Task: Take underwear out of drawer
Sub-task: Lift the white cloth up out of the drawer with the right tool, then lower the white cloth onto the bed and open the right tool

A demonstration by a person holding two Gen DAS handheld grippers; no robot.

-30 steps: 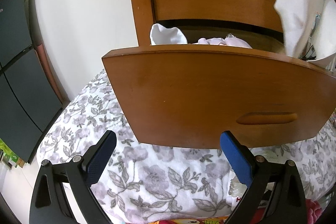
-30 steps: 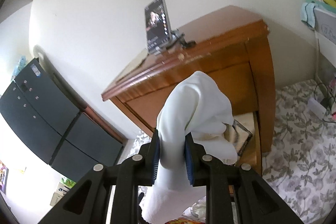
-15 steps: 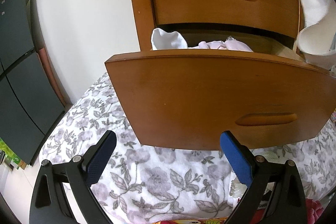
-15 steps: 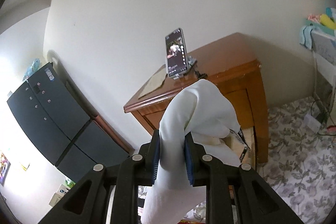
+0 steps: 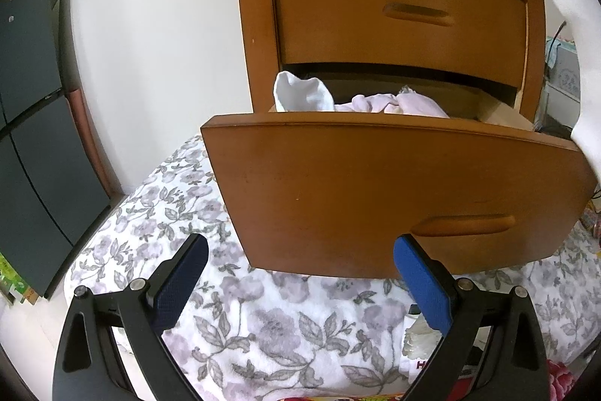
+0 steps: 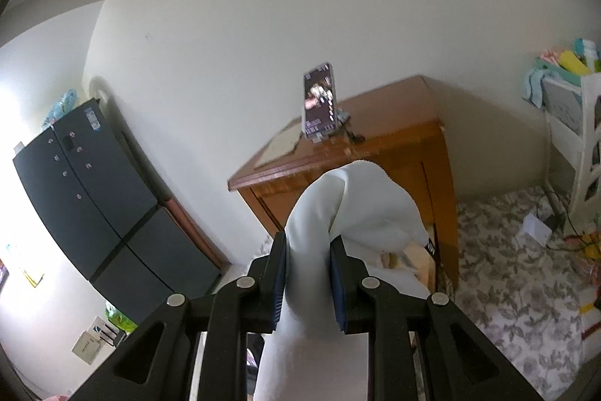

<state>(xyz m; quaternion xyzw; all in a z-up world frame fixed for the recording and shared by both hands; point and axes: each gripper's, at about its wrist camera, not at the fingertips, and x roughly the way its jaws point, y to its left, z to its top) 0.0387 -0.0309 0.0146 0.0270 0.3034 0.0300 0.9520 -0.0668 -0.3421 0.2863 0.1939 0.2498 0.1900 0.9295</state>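
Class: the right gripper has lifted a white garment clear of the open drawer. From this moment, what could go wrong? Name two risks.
1. The white garment is pinched by one fold in the right gripper; most hangs loose, so it might slip out or snag.
2. The drawer juts far out, with a white cloth draped on its rim; a bump from the open left gripper could dislodge it.

You get even, soft indoor light. Strong fisheye bending, dark corners. Blown-out glare far left of right jaws. Phone [image 6: 318, 100] beyond them blurred. Cloth [image 6: 319, 250] between them soft-focused. Drawer [image 5: 394, 190] sharp ahead of left jaws.
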